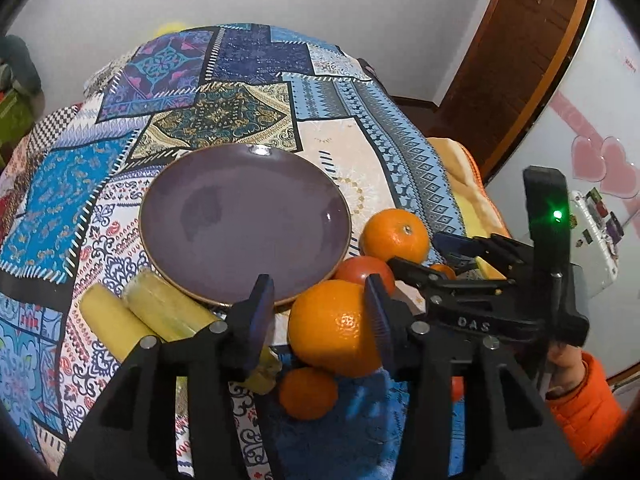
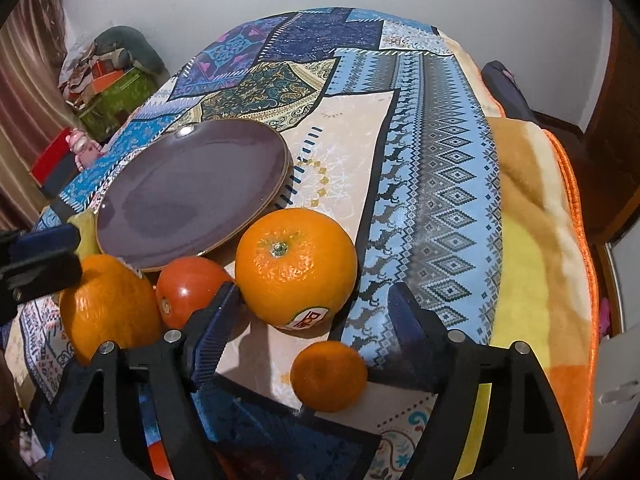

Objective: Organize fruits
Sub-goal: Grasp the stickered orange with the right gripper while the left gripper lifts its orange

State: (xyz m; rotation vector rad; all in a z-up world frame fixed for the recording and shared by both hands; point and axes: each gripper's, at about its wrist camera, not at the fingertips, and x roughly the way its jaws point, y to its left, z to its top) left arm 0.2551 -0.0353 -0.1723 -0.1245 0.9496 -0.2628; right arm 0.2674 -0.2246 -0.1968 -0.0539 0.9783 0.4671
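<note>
An empty purple plate [image 1: 244, 220] [image 2: 192, 192] sits on the patchwork tablecloth. Fruit lies at its near right edge: a large orange [image 1: 332, 328] [image 2: 108, 304], a red tomato [image 1: 362, 274] [image 2: 188, 288], a stickered orange [image 1: 394, 234] [image 2: 296, 268], and small mandarins [image 1: 308, 392] [image 2: 328, 376]. Two yellow sugarcane pieces [image 1: 160, 312] lie left of the plate. My left gripper [image 1: 320, 308] is open, its right finger against the large orange. My right gripper [image 2: 312, 312] is open, just short of the stickered orange, with a mandarin between its fingers.
The table's right edge drops to a yellow-orange blanket [image 2: 532, 216]. A white fridge [image 1: 600, 120] and brown door [image 1: 520, 60] stand at right. Boxes and clutter [image 2: 108, 84] sit by the far left wall.
</note>
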